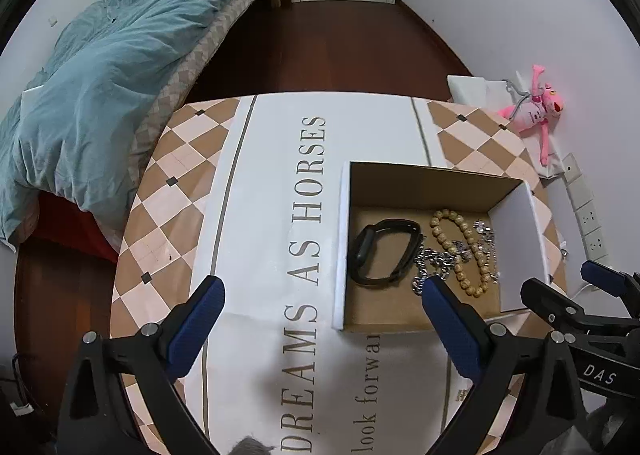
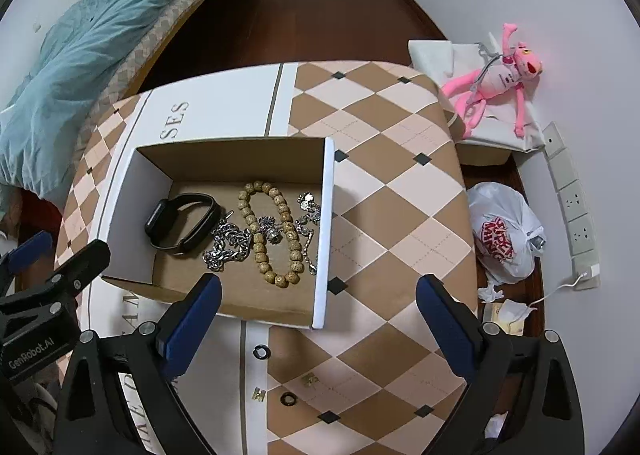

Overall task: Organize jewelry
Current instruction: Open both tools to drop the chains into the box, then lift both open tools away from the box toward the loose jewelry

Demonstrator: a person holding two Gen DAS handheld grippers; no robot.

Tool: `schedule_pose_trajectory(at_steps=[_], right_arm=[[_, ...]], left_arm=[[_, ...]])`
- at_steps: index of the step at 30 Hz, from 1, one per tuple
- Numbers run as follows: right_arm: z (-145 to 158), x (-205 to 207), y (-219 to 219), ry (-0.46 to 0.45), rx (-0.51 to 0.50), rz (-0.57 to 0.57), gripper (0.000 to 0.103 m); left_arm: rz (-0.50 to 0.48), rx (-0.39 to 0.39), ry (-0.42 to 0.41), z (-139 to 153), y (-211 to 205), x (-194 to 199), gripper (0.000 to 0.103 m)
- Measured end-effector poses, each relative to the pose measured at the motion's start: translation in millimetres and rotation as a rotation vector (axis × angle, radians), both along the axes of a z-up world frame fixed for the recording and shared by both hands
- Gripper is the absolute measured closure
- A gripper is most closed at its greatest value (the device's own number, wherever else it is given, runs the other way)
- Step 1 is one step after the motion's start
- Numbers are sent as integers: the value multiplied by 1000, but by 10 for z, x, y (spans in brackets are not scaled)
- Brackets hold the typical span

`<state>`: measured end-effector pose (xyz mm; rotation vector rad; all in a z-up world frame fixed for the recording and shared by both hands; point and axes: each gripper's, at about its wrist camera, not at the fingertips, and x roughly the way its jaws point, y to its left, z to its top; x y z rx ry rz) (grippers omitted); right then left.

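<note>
Jaws of both the left gripper (image 1: 322,321) and right gripper (image 2: 318,319) gape wide and empty over the open cardboard box (image 2: 329,191) at frame centre, where a stiff wooden bead bracelet (image 2: 276,231), likely light, invites a rim grasp beside a slippery tangled silver chain (image 2: 228,245).

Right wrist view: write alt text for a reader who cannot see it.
An open cardboard box on a checkered table holds a black fitness band, a wooden bead bracelet and silver chains. The open, empty right gripper hovers near the box's front edge. Two small black rings and gold letter charms lie on the table nearby.
</note>
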<state>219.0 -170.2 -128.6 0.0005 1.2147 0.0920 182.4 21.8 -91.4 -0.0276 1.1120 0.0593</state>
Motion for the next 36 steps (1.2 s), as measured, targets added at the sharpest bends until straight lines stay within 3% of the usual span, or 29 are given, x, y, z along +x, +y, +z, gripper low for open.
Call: schedule_pose_trajectory(at_steps=[19, 24, 28, 33, 36], right_arm=[[931, -675, -107, -242, 6, -39, 4], [1072, -826, -150, -268, 42, -35, 4], [870, -915, -197, -223, 50, -28, 4], [228, -944, -278, -103, 85, -29, 6], [-163, -941, -307, -40, 119, -33, 27]], left_arm=[[10, 18, -164, 742, -120, -583, 2], [34, 20, -190, 879, -137, -706, 2], [48, 44, -184, 745, -149, -775, 2], [62, 54, -91, 228, -167, -819, 2], [72, 61, -25, -87, -172, -825, 2]])
